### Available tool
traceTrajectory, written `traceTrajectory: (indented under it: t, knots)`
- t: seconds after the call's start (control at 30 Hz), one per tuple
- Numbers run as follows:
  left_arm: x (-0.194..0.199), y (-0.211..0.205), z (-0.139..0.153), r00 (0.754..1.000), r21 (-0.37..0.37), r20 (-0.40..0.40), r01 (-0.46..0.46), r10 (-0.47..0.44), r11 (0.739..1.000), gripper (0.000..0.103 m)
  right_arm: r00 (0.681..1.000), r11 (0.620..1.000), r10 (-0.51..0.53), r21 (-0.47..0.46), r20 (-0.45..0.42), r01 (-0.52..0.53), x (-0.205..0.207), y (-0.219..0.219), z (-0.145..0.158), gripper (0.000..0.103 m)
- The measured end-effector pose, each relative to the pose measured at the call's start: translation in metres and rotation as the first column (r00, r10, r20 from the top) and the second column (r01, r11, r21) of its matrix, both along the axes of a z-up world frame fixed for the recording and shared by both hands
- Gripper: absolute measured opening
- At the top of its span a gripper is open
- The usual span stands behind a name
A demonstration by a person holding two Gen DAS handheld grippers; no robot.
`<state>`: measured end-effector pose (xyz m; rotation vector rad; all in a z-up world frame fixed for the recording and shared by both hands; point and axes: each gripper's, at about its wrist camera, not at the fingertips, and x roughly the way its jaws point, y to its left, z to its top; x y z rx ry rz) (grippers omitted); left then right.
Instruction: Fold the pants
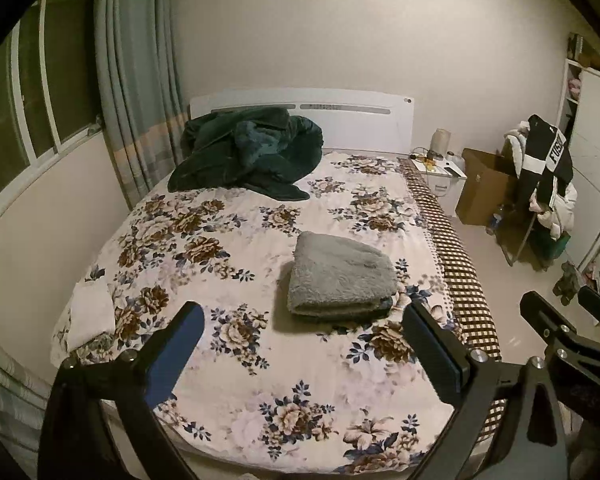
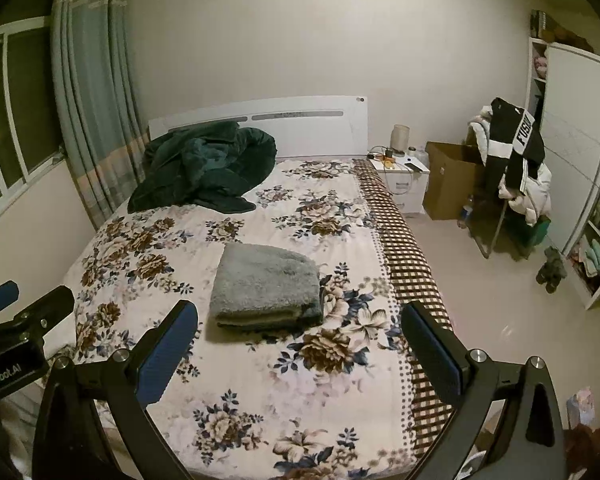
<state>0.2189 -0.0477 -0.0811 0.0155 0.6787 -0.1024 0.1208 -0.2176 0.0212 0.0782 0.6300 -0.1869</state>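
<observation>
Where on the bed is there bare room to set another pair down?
Bare sheet lies between the folded grey pants and the foot of the bed, and left of them toward the window wall. The head end is crowded by the dark green blanket.

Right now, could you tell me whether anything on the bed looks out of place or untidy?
The grey pants lie neatly folded mid-bed. The one untidy thing is the dark green blanket, heaped in a crumpled pile against the headboard. Both the left gripper and the right gripper are open and hold nothing.
</observation>
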Motion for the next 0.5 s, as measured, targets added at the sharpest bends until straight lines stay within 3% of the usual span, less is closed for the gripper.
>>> traceTrajectory:
  t: [0.5]
  knots:
    - [-0.007, 0.005, 0.0, 1.0, 0.015, 0.002, -0.014, 0.014, 1.0, 0.103, 1.0, 1.0, -0.001, -0.019, 0.009, 0.001, 0.012, 0.006, 0.011, 0.103]
